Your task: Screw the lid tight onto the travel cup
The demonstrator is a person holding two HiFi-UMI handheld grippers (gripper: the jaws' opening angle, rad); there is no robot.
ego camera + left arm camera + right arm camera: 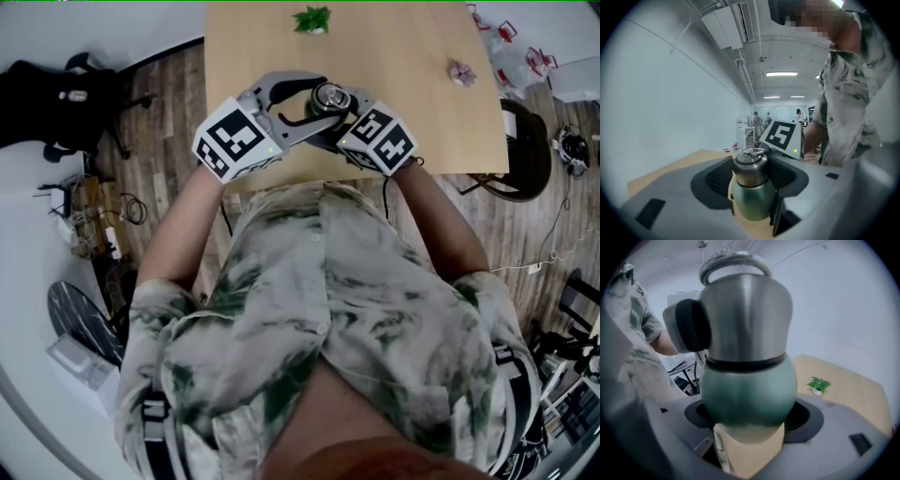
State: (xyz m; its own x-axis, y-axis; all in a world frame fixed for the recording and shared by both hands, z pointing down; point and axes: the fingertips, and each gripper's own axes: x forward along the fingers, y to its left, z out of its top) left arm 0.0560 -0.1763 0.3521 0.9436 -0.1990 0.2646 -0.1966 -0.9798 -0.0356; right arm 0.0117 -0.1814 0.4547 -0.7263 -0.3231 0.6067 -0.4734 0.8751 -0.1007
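Note:
The travel cup [328,97] stands near the front edge of the wooden table [422,112]; it has a round green body [747,390] and a steel lid [745,315] with a ring on top. My right gripper [747,427] is shut on the green body, which fills the space between its jaws. My left gripper [752,183] comes from the left and is shut on the lid [750,166]; one of its black pads [691,324] presses the lid's side. In the head view, the left gripper [323,101] and the right gripper [336,120] meet at the cup.
A small green plant [312,19] sits at the table's far edge, and a small pinkish object [461,72] lies at the far right. A dark chair [525,150] stands right of the table. Cables and gear lie on the floor at left [89,216].

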